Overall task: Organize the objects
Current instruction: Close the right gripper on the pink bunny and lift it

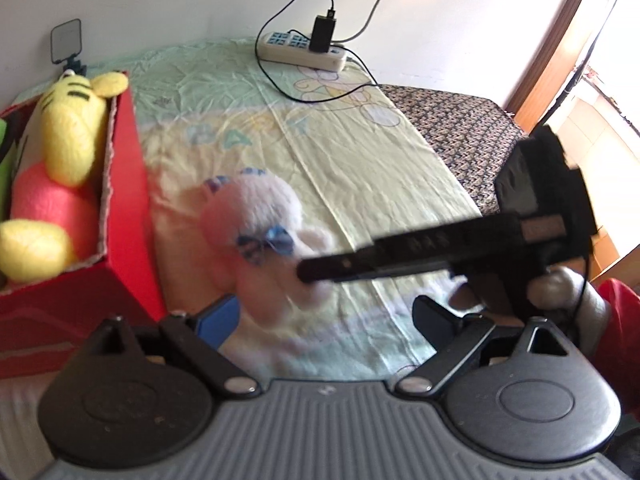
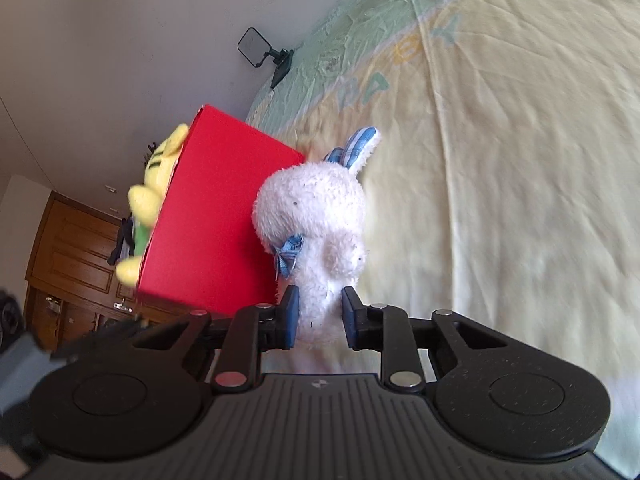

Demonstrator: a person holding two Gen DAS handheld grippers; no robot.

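White plush rabbit pinched at body between right gripper pads, beside red box; left gripper wide, empty.

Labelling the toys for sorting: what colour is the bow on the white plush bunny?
Blue; the bow on the bunny shows best in the right wrist view.

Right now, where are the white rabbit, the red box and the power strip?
white rabbit (image 2: 310, 204): right wrist view, head.
red box (image 2: 218, 216): right wrist view, side wall.
power strip (image 1: 298, 50): left wrist view, top face.
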